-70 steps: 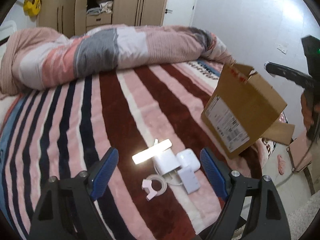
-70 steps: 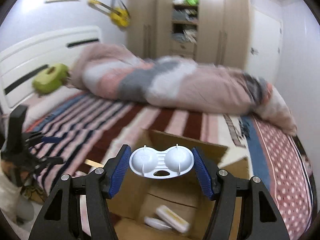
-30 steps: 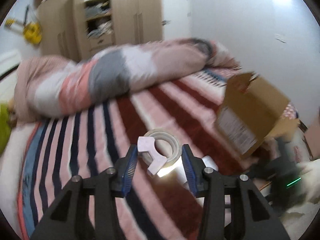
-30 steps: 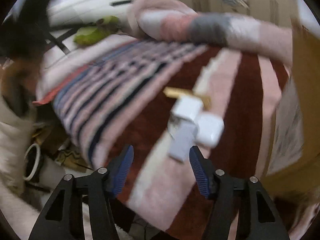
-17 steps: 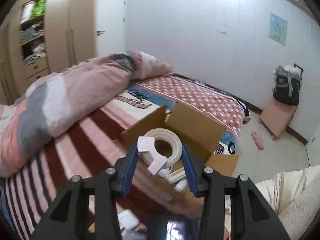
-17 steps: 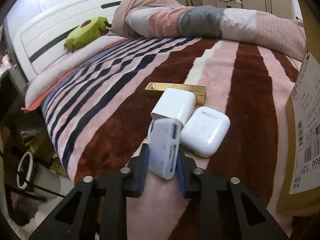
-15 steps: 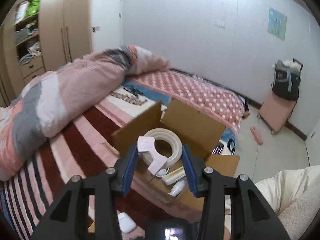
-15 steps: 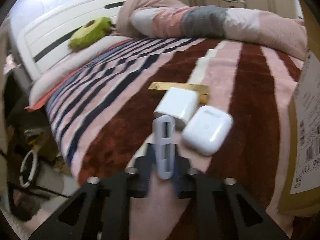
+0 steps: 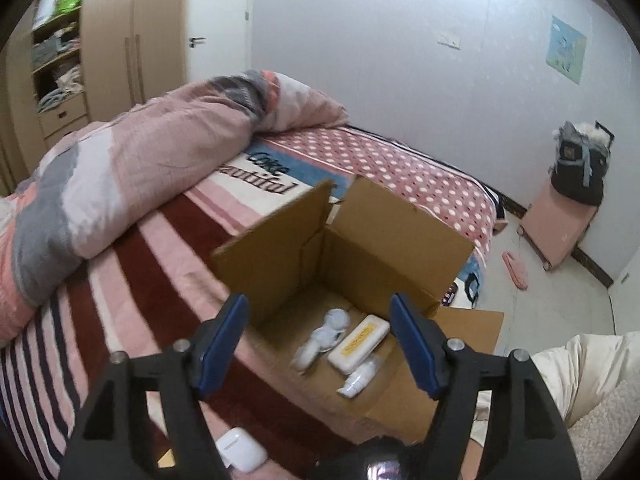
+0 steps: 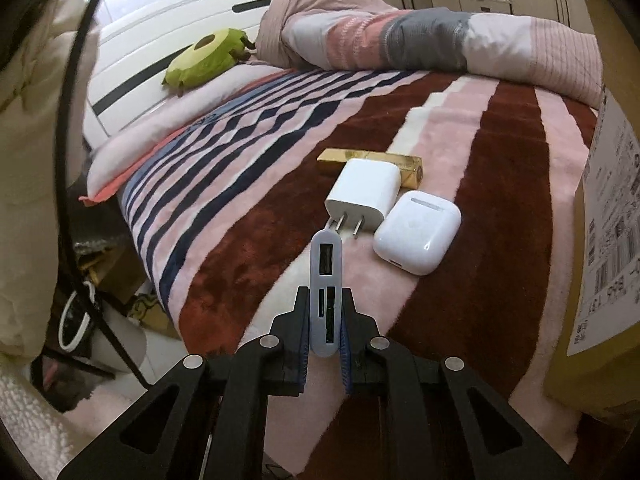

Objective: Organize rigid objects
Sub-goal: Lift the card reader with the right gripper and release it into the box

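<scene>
The card reader (image 10: pixel 327 296) is pinched edge-on by the right gripper (image 10: pixel 325 330) — lifted for carrying; the left gripper (image 9: pixel 320 344), spread and empty, is held over the box (image 9: pixel 384 240).

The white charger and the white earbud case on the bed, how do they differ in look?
The charger is boxy with flat faces and two metal prongs; the earbud case is rounded, without prongs. The charger partly covers a gold bar; the earbud case does not touch it. Both are white and lie on the striped blanket.
</scene>
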A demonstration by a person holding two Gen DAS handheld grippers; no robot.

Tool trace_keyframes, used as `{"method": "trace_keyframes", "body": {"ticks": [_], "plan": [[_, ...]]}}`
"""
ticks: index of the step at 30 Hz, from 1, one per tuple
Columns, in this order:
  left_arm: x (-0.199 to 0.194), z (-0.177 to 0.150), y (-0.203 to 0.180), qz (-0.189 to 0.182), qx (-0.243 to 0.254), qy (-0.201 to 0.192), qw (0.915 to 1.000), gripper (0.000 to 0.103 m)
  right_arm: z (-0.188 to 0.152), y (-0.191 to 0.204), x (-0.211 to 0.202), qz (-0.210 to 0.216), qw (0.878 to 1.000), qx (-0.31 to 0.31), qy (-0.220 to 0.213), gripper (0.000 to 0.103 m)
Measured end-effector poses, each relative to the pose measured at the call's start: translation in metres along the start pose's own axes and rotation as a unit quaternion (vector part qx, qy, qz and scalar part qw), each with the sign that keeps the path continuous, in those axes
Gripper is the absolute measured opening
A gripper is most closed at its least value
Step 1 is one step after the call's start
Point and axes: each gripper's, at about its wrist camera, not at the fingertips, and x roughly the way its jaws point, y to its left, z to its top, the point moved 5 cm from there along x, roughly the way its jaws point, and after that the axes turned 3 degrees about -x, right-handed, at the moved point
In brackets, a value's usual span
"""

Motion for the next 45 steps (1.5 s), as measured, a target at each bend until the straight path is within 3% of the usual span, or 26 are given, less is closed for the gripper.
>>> {"method": "trace_keyframes", "body": {"ticks": [4,9,13,22,26,31,38,45], "plan": [[-0.034,-0.017,0.027,0.013,-0.027,-0.026,0.9992,0.075,0.002,-0.002,0.006,0.020,0.999,0.026,0.008,0.010],[-0.073,-0.054,0.071,0.060,-0.067,-0.044,0.9949,0.077,0.007,-0.005,0.015,0.029,0.999,0.044,0.013,0.010],[-0.089,-0.087,0.098,0.080,-0.095,-0.038,0.9915,0.077,0.013,0.004,0.006,0.008,1.000,0.026,-0.003,0.008],[-0.110,-0.122,0.126,0.104,-0.137,-0.053,0.9836,0.077,0.064,0.042,-0.093,-0.003,0.998,-0.034,-0.061,0.008],[-0.104,-0.132,0.127,0.109,-0.145,-0.048,0.9823,0.077,0.089,0.030,-0.135,-0.026,0.995,-0.023,-0.096,0.008],[-0.076,-0.147,0.122,0.099,-0.146,-0.018,0.9842,0.077,0.098,-0.012,-0.199,-0.091,0.987,0.019,-0.132,0.008],[-0.031,-0.172,0.117,0.081,-0.161,0.023,0.9833,0.077,0.064,-0.078,-0.211,-0.149,0.982,0.096,-0.059,0.008],[0.006,-0.189,0.116,0.092,-0.165,0.056,0.9805,0.077,0.042,-0.109,-0.199,-0.175,0.978,0.110,0.004,0.008]]}}
